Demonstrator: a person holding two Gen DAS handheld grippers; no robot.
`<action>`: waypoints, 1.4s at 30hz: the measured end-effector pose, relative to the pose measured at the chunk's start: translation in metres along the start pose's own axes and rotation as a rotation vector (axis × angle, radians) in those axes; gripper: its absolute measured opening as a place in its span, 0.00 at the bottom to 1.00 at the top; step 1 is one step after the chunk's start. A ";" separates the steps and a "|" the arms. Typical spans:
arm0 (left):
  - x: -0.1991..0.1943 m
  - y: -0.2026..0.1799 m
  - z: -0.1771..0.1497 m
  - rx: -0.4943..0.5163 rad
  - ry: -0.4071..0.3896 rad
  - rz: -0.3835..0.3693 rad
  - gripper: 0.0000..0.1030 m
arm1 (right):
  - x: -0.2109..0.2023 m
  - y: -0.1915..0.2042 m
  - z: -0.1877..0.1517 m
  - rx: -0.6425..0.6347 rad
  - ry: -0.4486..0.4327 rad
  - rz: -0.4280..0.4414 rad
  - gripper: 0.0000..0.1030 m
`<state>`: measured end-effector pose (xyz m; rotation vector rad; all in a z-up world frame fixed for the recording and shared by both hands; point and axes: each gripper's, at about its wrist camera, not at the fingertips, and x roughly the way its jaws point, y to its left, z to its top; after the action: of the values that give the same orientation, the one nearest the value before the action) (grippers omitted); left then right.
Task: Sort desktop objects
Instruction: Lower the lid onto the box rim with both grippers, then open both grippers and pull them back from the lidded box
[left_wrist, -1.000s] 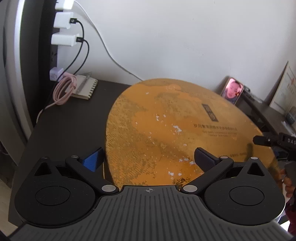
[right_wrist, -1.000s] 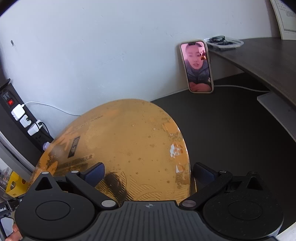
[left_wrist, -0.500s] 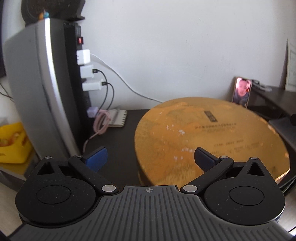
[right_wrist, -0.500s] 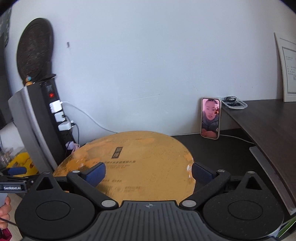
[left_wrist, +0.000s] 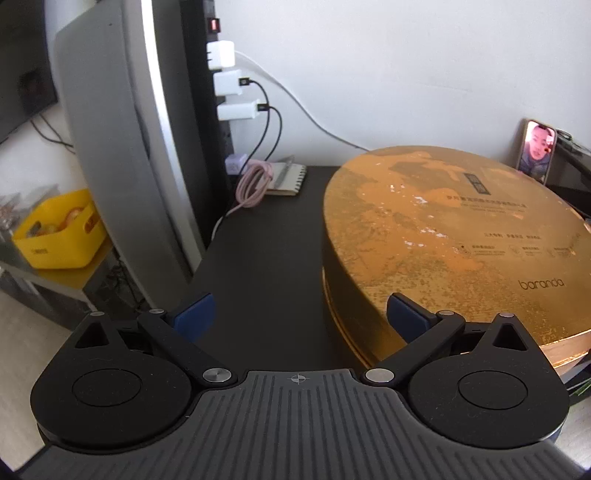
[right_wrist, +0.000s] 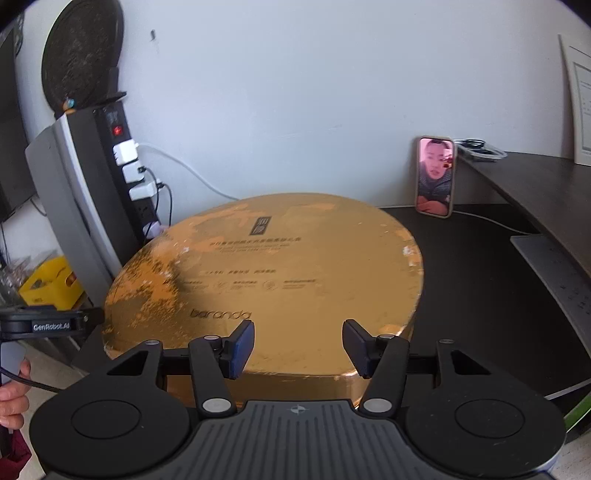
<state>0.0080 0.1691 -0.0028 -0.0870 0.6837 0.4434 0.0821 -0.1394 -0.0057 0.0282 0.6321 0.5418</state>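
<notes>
A big round gold box (left_wrist: 443, 240) with worn print lies flat on the dark desk (left_wrist: 266, 251). My left gripper (left_wrist: 299, 314) hovers at the box's left edge, jaws wide open; its right pad sits over the rim and its left pad over bare desk. In the right wrist view the same gold box (right_wrist: 266, 280) fills the middle. My right gripper (right_wrist: 299, 347) hangs above the box's near edge, jaws half open with nothing between them. The left gripper (right_wrist: 48, 325) shows at the far left there, held by a hand (right_wrist: 14, 391).
A notebook (left_wrist: 286, 177) and coiled pink cable (left_wrist: 255, 181) lie at the back left below a power strip with chargers (left_wrist: 229, 85). A phone (right_wrist: 436, 177) leans on the wall. A yellow basket (left_wrist: 59, 236) sits lower left, a raised shelf (right_wrist: 535, 177) right.
Both grippers have drawn back from the gold box, so more of the desk shows. The right gripper's jaws have narrowed from wide to half open. The left jaws stay wide.
</notes>
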 end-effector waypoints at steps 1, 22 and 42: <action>0.001 -0.001 0.000 0.008 -0.002 0.002 0.99 | 0.002 0.003 -0.001 -0.006 0.007 0.003 0.54; 0.004 -0.016 -0.001 0.052 0.044 0.019 0.97 | 0.019 0.016 -0.002 -0.090 0.076 -0.089 0.54; -0.013 -0.035 0.005 0.109 0.035 0.034 0.98 | 0.019 0.015 -0.007 -0.101 0.087 -0.102 0.55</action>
<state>0.0166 0.1339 0.0069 0.0195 0.7437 0.4371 0.0840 -0.1179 -0.0194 -0.1224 0.6866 0.4778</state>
